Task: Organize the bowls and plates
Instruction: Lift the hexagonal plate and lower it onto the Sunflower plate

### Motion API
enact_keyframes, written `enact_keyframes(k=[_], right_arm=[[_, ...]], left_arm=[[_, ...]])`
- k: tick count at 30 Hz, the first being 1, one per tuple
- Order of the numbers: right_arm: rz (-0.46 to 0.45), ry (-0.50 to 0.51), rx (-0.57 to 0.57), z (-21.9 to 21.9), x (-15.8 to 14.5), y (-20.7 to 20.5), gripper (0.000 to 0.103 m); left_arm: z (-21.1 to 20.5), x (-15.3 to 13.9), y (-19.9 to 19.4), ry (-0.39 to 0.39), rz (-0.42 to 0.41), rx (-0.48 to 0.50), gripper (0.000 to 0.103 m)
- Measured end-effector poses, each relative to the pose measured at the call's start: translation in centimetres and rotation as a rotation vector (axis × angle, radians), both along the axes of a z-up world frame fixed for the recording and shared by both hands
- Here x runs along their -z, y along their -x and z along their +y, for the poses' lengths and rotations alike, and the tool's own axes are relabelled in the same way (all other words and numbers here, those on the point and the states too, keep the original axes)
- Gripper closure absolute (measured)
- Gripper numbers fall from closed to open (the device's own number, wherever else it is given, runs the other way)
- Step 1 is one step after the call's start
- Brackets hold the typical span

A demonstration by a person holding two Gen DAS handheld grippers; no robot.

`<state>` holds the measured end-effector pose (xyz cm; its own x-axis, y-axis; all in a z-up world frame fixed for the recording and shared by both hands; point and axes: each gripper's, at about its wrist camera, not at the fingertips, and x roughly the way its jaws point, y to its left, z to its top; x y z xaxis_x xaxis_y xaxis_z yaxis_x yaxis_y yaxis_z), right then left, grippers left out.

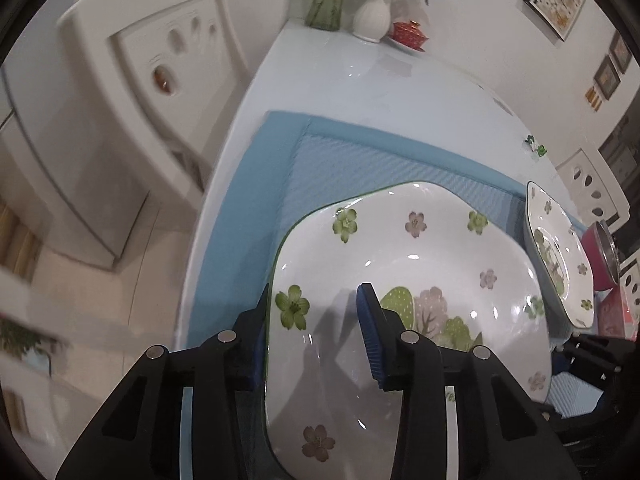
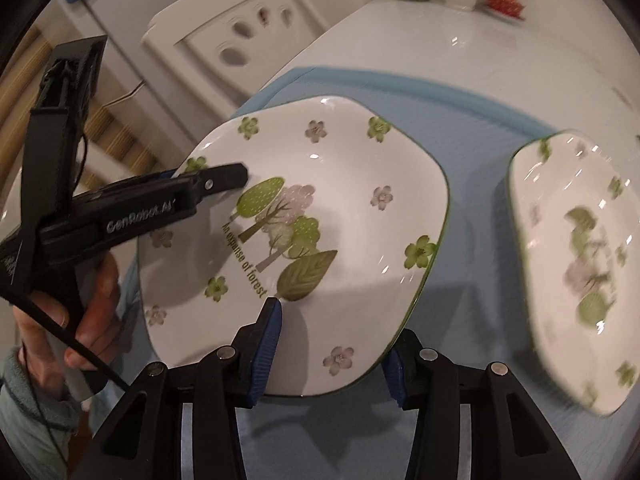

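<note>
A large square-ish white plate, printed with green and pink flowers and trees, hangs tilted just above the blue mat. My left gripper is shut on its left rim, with one finger on the inside face and the other beneath. My right gripper is shut on the near rim the same way, its right finger under the edge. A smaller plate of the same pattern lies on the mat to the right, untouched.
The mat lies on a glossy white table. At the far end stand a white vase with flowers and a red lidded bowl. A white chair stands left of the table. A red cup sits at right. A hand holds the left gripper.
</note>
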<state>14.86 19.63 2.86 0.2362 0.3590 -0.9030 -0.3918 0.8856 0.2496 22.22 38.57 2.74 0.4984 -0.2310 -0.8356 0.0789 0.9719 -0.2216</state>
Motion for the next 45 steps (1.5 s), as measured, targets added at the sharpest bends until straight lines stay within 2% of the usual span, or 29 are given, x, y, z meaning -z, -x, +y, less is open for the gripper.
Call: enact_keyframes(k=[3,7,9,11,16,25,33,39,45], right_arm=[[0.006,-0.002,0.002,0.1,0.4,-0.3,0.058],[0.030,-0.042,0.034,-0.4,0.6,-1.8,0.058],[0.022,-0.024,0.024,0.0,0.4,-2.0,0.057],[-0.004,-0.010,0.004,0.1,-0.1,-1.4,0.058],[0.006,-0.037,0.022,-0.4,-1.3,0.2,0.058],[-0.048,-0.033,-0.013,-1.2,-5.2,5.3,0.058],[-0.057,-0.055,0.029,-4.0,-8.1,11.9,0.058],[-0.053,-0.062,0.061,-6.8,-9.2,16.6,0.058],[-0.021,-0.052,0.076,-8.7,-8.7,20.1,0.058]], left_arm=[[0.3,0.0,0.7,0.024,0.003,-0.006,0.068],[-0.3,0.1,0.8,-0.008,-0.007,-0.013,0.067],[-0.4,0.0,0.9,-0.012,-0.007,-0.033,0.067],[-0.6,-0.5,1.4,-0.015,-0.013,-0.041,0.067],[-1.2,-1.8,4.1,-0.007,-0.027,-0.042,0.067],[-2.4,-5.4,10.9,0.009,-0.060,-0.043,0.067],[-4.5,-8.4,16.4,0.050,-0.095,-0.029,0.067],[-6.8,-9.4,20.5,0.057,-0.107,0.008,0.067],[-8.7,-8.9,23.7,0.044,-0.083,0.049,0.067]])
